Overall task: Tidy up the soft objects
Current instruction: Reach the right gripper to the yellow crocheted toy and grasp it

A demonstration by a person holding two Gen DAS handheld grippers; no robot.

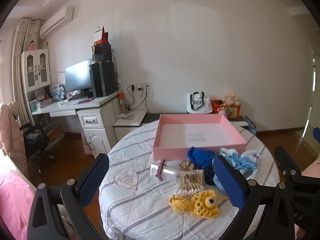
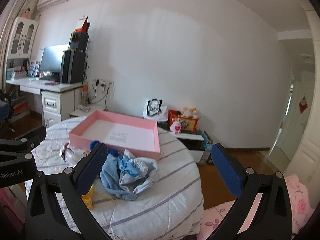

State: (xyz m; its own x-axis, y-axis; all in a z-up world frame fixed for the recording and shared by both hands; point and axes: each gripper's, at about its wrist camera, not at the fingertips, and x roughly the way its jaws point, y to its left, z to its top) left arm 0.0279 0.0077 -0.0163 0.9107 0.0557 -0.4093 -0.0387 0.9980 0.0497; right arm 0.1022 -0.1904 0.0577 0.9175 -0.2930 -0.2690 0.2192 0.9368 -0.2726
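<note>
We hold both tools wide open and empty above the round surface [image 1: 128,206]. The left tool [image 1: 160,182] frames the yellow crochet fish [image 1: 195,202], which lies low between its fingers toward four o'clock, long axis running across from nine to three. The pink tray [image 1: 199,150] sits beyond at twelve. The right tool [image 2: 160,172] has the pale blue cloth bundle [image 2: 130,175] at about eleven, so we judge that hand nearer to it.

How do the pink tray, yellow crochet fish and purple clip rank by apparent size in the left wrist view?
1. pink tray, largest although farthest
2. yellow crochet fish, nearest the camera
3. purple clip, clearly smallest
</note>
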